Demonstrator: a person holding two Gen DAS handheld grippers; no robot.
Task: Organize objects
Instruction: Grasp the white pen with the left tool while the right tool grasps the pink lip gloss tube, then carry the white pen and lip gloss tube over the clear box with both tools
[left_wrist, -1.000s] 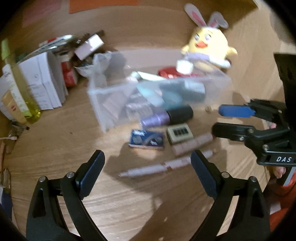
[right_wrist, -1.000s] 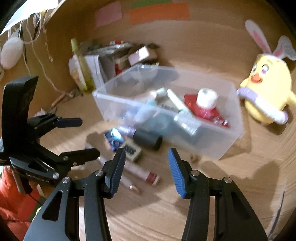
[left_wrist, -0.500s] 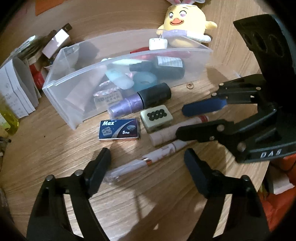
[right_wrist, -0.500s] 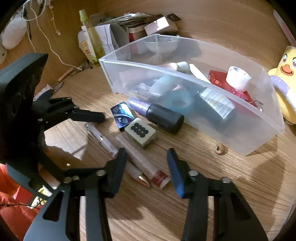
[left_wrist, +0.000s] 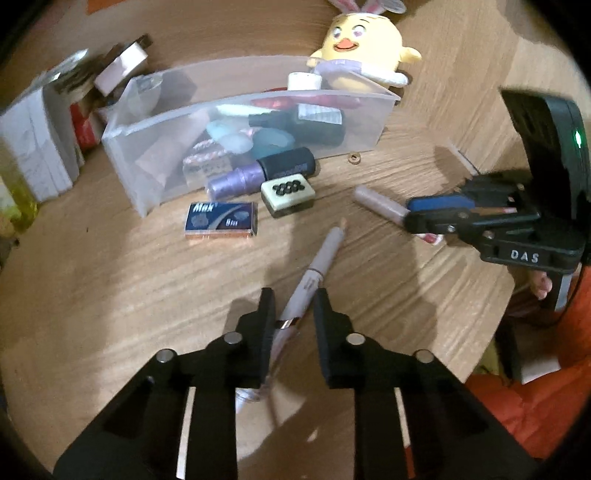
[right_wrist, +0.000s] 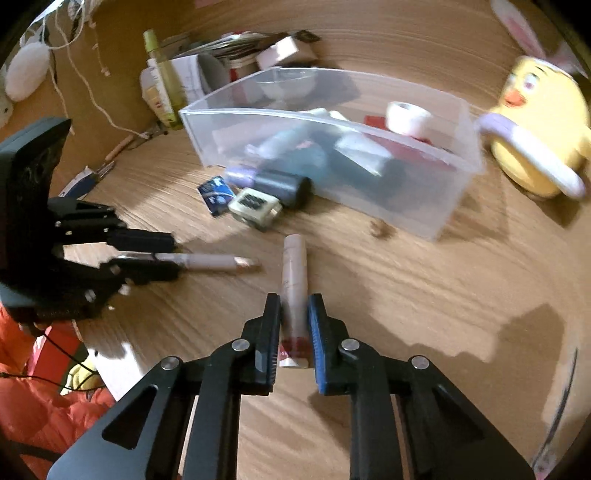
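Note:
My left gripper (left_wrist: 293, 299) is shut on a slim pale cosmetic pen (left_wrist: 325, 258), which points away over the wooden table; it also shows in the right wrist view (right_wrist: 210, 263). My right gripper (right_wrist: 293, 304) is shut on a thicker pink lip-gloss tube (right_wrist: 293, 273), also seen in the left wrist view (left_wrist: 380, 206). Both are held just above the table. A clear plastic bin (left_wrist: 147, 184) with several cosmetics stands beyond. In front of it lie a purple bottle with a black cap (left_wrist: 258, 173), a cream tile with black dots (left_wrist: 288, 192) and a blue Max box (left_wrist: 221, 220).
A yellow plush chick (left_wrist: 360, 40) sits behind the bin at the right. White boxes and papers (left_wrist: 33, 147) and a yellow-green bottle (right_wrist: 162, 74) stand at the back left. A small wooden ring (left_wrist: 354, 158) lies by the bin. The table edge curves at the right.
Both grippers have closed: the left on the slim pen, the right on the pink tube. Both items have been lifted and pulled away from the other things in front of the bin.

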